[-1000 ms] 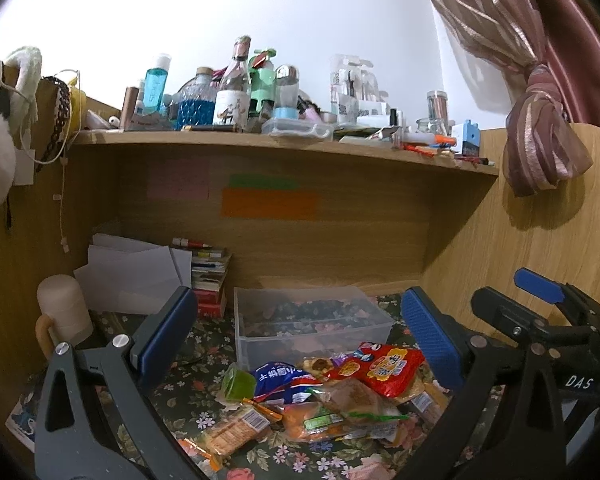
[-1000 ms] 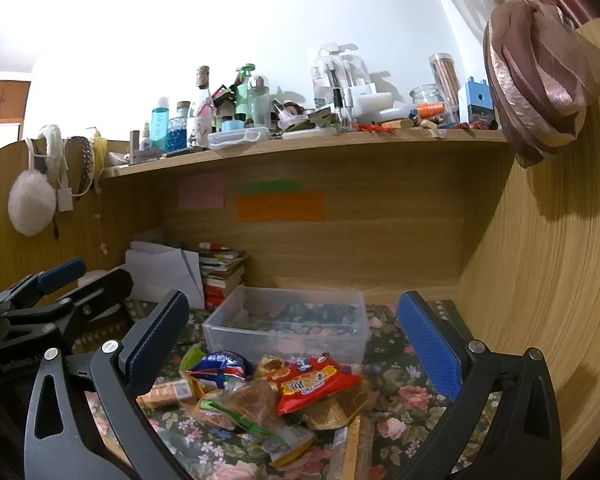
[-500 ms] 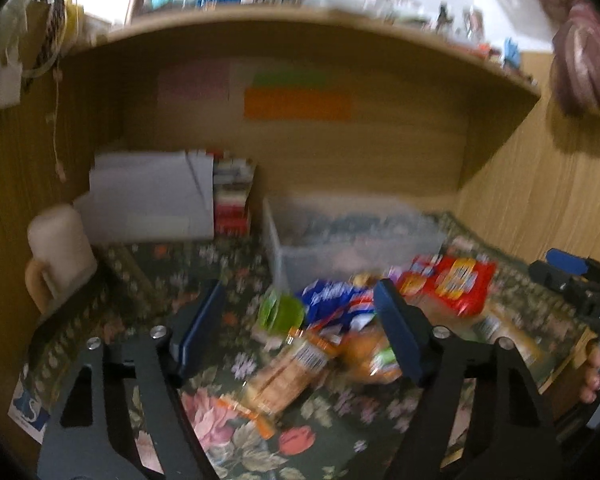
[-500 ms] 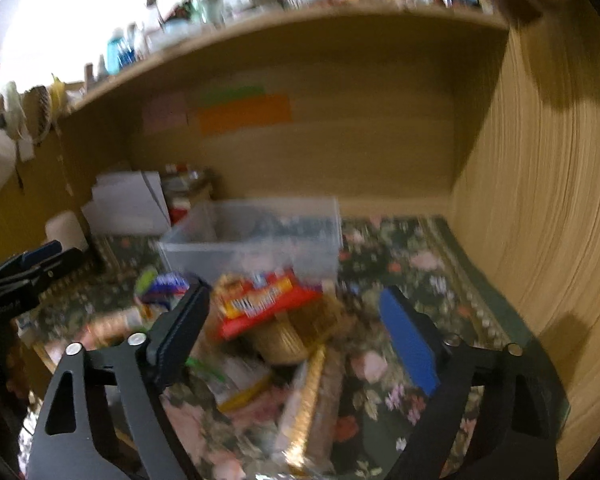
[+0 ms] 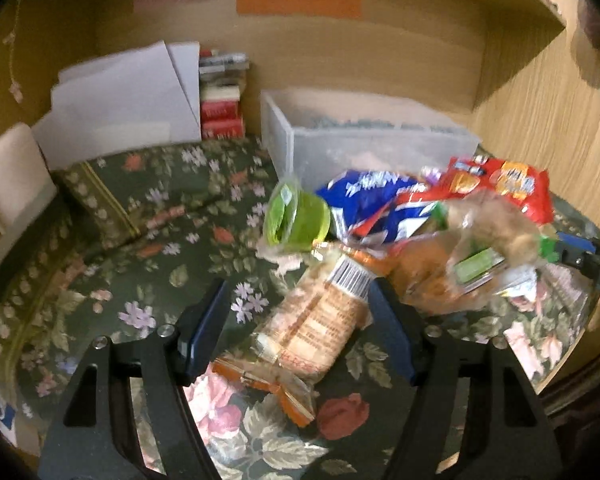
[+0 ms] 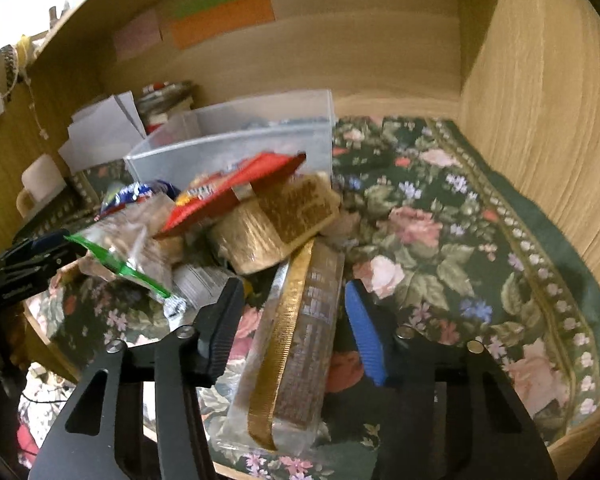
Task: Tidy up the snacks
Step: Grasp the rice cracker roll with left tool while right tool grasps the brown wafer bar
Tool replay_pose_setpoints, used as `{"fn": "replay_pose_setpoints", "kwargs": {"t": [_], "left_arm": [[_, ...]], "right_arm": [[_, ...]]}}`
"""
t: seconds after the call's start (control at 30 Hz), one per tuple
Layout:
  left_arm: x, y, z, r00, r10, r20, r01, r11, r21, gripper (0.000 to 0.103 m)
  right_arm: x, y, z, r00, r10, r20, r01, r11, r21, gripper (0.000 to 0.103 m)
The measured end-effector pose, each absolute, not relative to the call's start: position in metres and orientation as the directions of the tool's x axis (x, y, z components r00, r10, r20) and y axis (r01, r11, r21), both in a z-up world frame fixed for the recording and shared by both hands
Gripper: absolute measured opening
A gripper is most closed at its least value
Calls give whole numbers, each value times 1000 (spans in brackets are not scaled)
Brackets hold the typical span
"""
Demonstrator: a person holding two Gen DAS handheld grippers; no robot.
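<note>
A pile of snacks lies on the floral cloth [image 5: 148, 216] in front of a clear plastic box [image 5: 372, 148]. My left gripper [image 5: 298, 292] straddles an orange cracker pack [image 5: 320, 320] with a barcode. Its jaws are closing, and cloth still shows between the left pad and the pack. My right gripper [image 6: 293, 286] straddles a long clear pack with a gold stripe [image 6: 300, 340], jaws closing, a gap still showing at the left pad. Behind lie a green jelly cup [image 5: 296, 220], a blue bag [image 5: 364, 200], a red bag [image 5: 500, 188] and a clear bread bag [image 5: 480, 248].
White papers [image 5: 120, 96] and a stack of books [image 5: 222, 100] stand at the back left, a cream mug [image 5: 12, 184] at the far left. A wooden side wall [image 6: 540, 120] bounds the right. A gold-wrapped pack [image 6: 276, 224] lies under the red bag [image 6: 236, 196].
Both grippers have sunk and tipped down toward the snack pile, so the upper shelf has left view. Both pairs of jaws have narrowed, each now around a pack.
</note>
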State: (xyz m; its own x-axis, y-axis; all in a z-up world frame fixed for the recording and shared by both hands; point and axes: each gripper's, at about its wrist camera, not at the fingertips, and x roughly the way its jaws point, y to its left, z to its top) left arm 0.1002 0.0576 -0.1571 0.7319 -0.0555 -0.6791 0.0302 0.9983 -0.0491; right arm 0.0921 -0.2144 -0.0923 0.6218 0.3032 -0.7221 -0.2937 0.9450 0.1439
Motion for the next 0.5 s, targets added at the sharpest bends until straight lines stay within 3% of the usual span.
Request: {"fn": "replay_pose_setpoints", "kwargs": {"t": [0.27,0.33,0.4,0.47,0.5], "left_arm": [[107,53,-168,726,-66,-684,67,997,-25,68],[105,50,-169,733,-37,-680,59,998,9,56],[106,50,-169,735,-9,-678,42,999,33,35],[106,53,-168,730,-18,-683,38,999,15,22],[106,55,-167,729,-23,-684,37,999,7,22]], "right_arm": [[101,-213,-107,593,297,-748,-278,948,156,41],[101,-213,-107,602,285,-746,-273,951,143,38],[101,-212,-107,609,278,-743,-270,953,135,36],[100,-213,-106,616,269,-740,-270,955,123,34],[99,-214,-106,620,267,-738,-267,956,121,33]]}}
